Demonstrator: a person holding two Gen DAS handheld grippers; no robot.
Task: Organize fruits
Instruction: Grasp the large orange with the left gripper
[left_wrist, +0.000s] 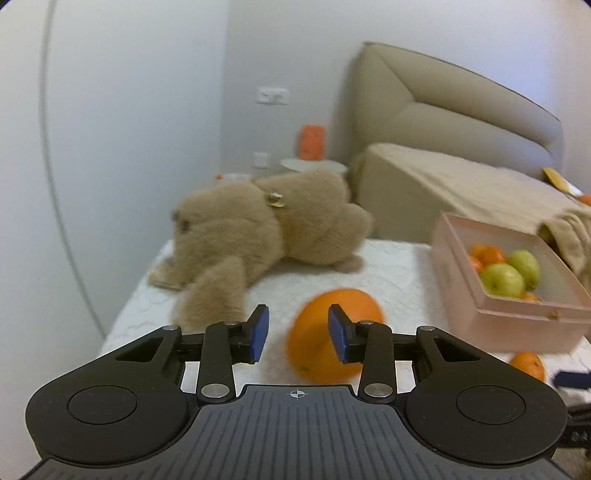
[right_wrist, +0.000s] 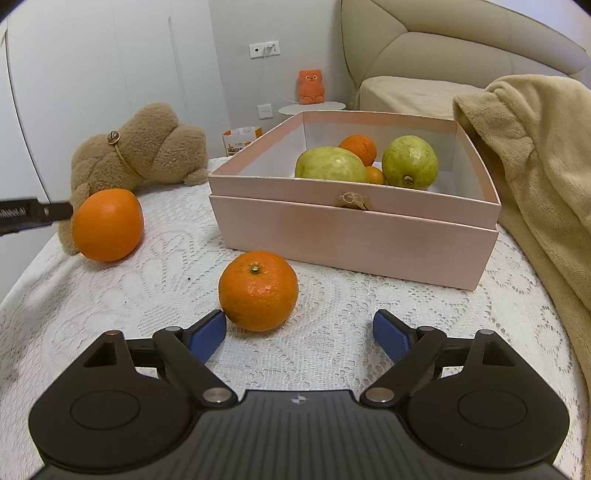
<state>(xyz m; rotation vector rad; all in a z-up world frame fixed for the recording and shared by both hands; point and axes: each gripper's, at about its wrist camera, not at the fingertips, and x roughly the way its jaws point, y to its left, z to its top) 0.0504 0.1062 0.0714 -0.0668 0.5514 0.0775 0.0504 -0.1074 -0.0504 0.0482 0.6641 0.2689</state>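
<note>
Left claw (left_wrist: 298, 334): narrowed but empty, its right pad in front of the large orange (left_wrist: 334, 334), not gripping it.
Right claw (right_wrist: 299, 334): spread wide, empty, just behind the small orange (right_wrist: 258, 290).
Box (right_wrist: 354, 236): pink, on the lace-covered bench (right_wrist: 147, 295), holding green fruits (right_wrist: 330, 164) and oranges.

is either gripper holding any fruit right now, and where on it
No. The left gripper has nothing between its pads; the large orange lies beyond. The right gripper is open before the small orange.
</note>
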